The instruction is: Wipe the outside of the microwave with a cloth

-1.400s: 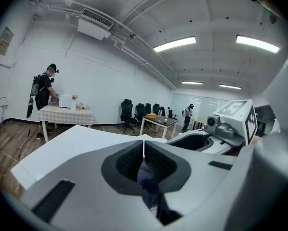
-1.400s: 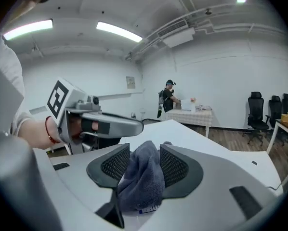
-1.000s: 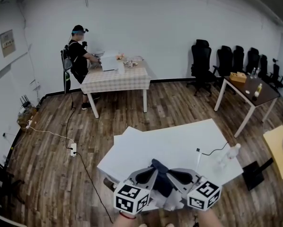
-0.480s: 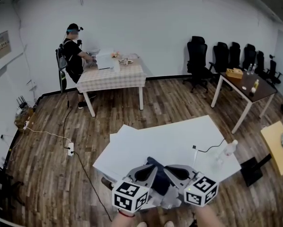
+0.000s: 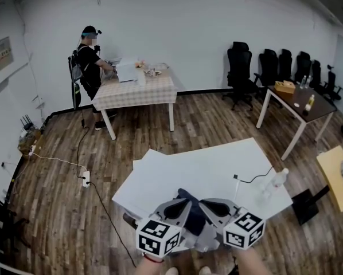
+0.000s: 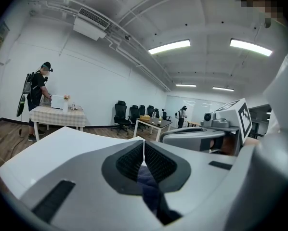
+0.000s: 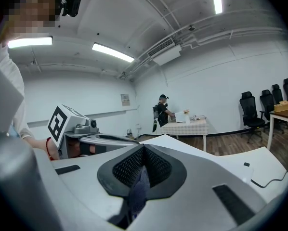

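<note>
Left claw point(image 5: 178, 209) is pressed together on the dark blue cloth point(image 5: 193, 217). In the left gripper view the ribbed pads point(image 6: 132, 160) meet at the tips, and a fold of cloth point(image 6: 151, 192) is pinched in the seam and hangs down below it. Right claw point(image 5: 213, 208) is likewise clamped on the same cloth. Its jaws have just been closing, and in the right gripper view the pads point(image 7: 156, 165) are together with the cloth point(image 7: 138, 192) trapped between them and trailing down.

The two claws sit side by side low in the head view, tips angled toward each other. The cloth is bunched between them, over the near edge of the white counter point(image 5: 206, 168). The marker cubes face the camera. The person's hands show only at the bottom edge.

Each claw shows in the other's view. The right claw point(image 6: 202, 137) is just beside the left one, and the left claw point(image 7: 103, 139) is just beside the right one.

On the counter, right side, there is a thin black cable point(image 5: 254, 180) and a clear bottle point(image 5: 278, 179), both well apart from the claws.

Far left, a person point(image 5: 90, 67) stands at a checked table point(image 5: 138, 90). Black chairs point(image 5: 240, 67) line the back wall, and a dark table point(image 5: 300, 105) is at right. A power strip point(image 5: 86, 180) lies on the wood floor.
</note>
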The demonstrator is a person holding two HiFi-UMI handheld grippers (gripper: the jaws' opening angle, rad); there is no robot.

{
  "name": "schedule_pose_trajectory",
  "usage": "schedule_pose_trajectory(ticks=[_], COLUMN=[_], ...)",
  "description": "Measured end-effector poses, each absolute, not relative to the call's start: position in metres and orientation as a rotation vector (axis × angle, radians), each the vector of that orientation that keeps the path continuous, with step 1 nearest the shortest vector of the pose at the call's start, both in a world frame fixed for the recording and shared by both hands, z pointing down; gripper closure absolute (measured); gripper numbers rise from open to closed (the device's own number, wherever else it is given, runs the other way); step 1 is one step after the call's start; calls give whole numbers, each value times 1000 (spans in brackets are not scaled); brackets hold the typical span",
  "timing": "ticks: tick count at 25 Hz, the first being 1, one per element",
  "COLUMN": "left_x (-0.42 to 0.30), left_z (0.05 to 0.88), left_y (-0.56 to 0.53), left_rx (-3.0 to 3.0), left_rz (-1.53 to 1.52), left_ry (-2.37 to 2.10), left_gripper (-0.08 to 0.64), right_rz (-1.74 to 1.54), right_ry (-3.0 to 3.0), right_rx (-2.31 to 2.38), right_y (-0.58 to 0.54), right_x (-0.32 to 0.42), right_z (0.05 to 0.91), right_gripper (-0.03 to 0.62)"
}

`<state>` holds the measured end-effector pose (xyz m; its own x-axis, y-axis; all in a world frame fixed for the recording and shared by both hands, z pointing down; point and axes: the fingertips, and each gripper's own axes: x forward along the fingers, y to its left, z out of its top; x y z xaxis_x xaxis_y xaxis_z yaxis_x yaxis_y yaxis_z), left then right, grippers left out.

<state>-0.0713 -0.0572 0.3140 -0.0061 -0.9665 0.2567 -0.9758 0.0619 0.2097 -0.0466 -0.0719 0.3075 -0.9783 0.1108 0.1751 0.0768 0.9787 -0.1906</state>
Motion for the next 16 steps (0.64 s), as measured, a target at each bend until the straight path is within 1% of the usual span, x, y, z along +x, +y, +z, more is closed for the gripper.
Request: schedule_pose_trajectory(ticks=[16], left_x=[-67], left_z=[314], left_y=[-58], left_rx=[1952], left_rz=[25], left_ry=[-2012], left_gripper=[554], right_rz=[270], right_ry=[-2940], right_rx=[-142], right_y=[-73], right_x=[-44], right_z=[310], right_gripper=[561])
